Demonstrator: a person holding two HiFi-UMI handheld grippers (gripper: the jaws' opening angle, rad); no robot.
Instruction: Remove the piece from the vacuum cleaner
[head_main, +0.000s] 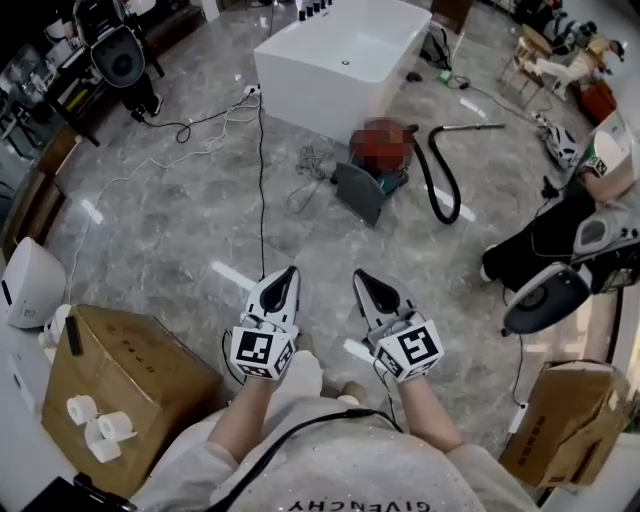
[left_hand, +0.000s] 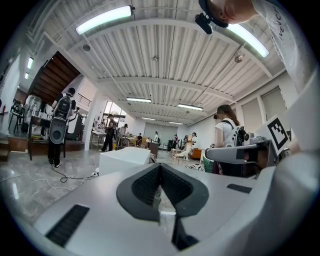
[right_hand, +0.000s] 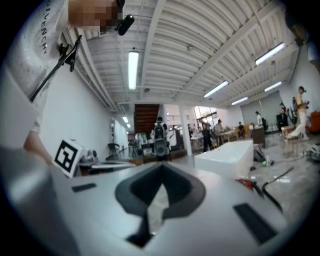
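The vacuum cleaner (head_main: 372, 183) lies on the grey marble floor in front of the white bathtub (head_main: 345, 55); a mosaic patch covers its top. Its black hose (head_main: 441, 176) loops to the right and ends in a thin wand (head_main: 470, 127). Which piece comes off I cannot tell from here. My left gripper (head_main: 290, 271) and right gripper (head_main: 361, 275) are held side by side, level, well short of the vacuum cleaner. Both are shut with nothing between the pads, as the left gripper view (left_hand: 160, 168) and the right gripper view (right_hand: 161, 171) show. The hose (right_hand: 272, 194) shows low right.
A cardboard box (head_main: 120, 380) with paper rolls (head_main: 95, 420) stands near left, another box (head_main: 565, 420) near right. Black cables (head_main: 262, 170) run across the floor. Dark appliances (head_main: 560, 290) crowd the right side. A white device (head_main: 30, 282) sits at the left edge.
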